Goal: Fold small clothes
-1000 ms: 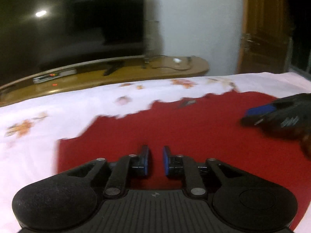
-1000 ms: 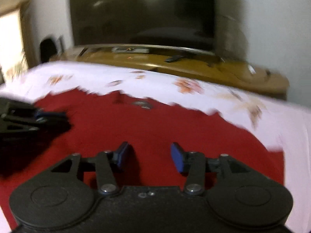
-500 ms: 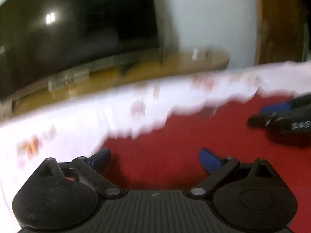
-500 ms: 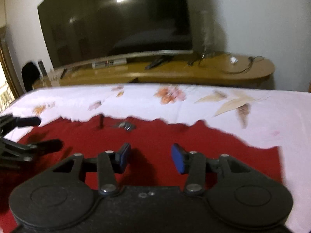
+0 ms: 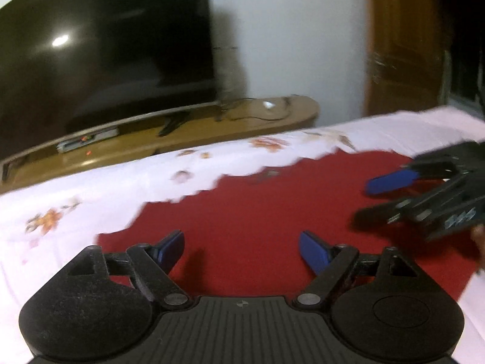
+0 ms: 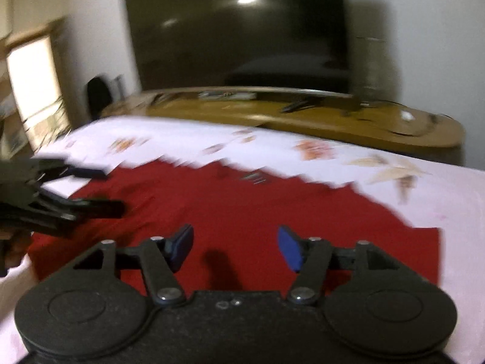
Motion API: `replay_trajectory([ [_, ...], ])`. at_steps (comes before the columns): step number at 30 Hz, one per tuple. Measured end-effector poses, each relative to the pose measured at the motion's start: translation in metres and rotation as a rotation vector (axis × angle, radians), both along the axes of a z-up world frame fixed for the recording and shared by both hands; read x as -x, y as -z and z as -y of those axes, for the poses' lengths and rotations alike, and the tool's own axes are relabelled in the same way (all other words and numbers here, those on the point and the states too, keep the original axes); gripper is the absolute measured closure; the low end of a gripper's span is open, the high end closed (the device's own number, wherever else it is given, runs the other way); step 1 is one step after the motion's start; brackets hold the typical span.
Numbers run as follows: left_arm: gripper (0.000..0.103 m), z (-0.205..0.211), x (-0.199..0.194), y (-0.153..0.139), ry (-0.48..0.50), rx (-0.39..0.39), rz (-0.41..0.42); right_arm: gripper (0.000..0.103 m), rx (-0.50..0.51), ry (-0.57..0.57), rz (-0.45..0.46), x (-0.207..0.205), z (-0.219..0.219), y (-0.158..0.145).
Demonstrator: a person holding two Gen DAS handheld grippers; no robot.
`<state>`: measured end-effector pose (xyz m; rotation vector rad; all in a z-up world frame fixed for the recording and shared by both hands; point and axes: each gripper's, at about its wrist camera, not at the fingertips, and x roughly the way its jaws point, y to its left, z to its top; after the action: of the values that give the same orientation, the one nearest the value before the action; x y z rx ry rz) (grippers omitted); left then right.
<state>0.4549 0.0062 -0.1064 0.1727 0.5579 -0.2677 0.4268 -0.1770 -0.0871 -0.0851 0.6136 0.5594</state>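
A red garment [image 5: 257, 212] lies flat on a white floral sheet [image 5: 91, 194]; it also shows in the right wrist view [image 6: 242, 206]. My left gripper [image 5: 241, 247] is open and empty, low over the garment's near left part. My right gripper [image 6: 235, 247] is open and empty over the garment's near middle. Each gripper appears in the other's view: the right gripper [image 5: 403, 200] at the right edge, the left gripper [image 6: 75, 191] at the left edge, both with jaws apart. A small dark tag [image 6: 254, 178] sits near the garment's far edge.
A wooden TV stand [image 5: 188, 133] with a large dark TV [image 5: 106, 54] runs beyond the bed's far edge. A wooden door [image 5: 403, 45] is at the right. A bright window [image 6: 33, 82] and a dark chair [image 6: 97, 97] are at the left.
The left gripper was nearly shut a second ago and has opened wide. The right gripper has opened wider. Both views are blurred by motion and both cameras have shifted over the garment.
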Motion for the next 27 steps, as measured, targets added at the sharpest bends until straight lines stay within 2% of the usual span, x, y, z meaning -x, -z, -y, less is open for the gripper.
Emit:
replay_trajectory([
  [2,0.02,0.007,-0.006,0.013,-0.048,-0.028,-0.058,0.043,0.047,-0.008,-0.013,0.003,-0.014,0.008],
  [5,0.02,-0.018,0.002,0.021,-0.091,0.074,-0.081,0.044,0.112,0.01,-0.03,0.003,-0.017,0.016],
  [8,0.02,-0.043,0.02,0.022,-0.111,0.09,-0.071,0.044,0.161,0.038,-0.013,0.013,0.01,0.015],
  [12,0.02,-0.058,0.031,0.025,-0.113,0.101,-0.063,0.045,0.128,0.133,-0.032,0.02,0.061,0.013],
  [14,0.02,-0.05,0.035,0.016,-0.142,0.077,-0.054,0.046,0.103,0.155,-0.044,0.022,0.068,0.009],
  [17,0.02,-0.029,0.048,0.003,-0.094,0.083,-0.005,0.048,0.076,0.161,-0.007,0.036,0.058,-0.003],
  [20,0.02,0.0,0.059,0.004,-0.034,0.054,-0.013,0.047,0.039,0.099,-0.005,0.055,0.035,-0.005],
  [22,0.02,0.014,0.064,0.009,-0.011,0.048,-0.022,0.048,0.055,0.045,-0.012,0.066,0.011,0.002],
  [25,0.02,0.029,0.071,0.024,-0.029,-0.016,-0.061,0.05,0.115,-0.002,-0.039,0.079,-0.017,0.018],
  [27,0.02,0.021,0.08,0.028,-0.039,0.009,-0.045,0.049,0.163,-0.007,-0.001,0.086,-0.021,0.026],
])
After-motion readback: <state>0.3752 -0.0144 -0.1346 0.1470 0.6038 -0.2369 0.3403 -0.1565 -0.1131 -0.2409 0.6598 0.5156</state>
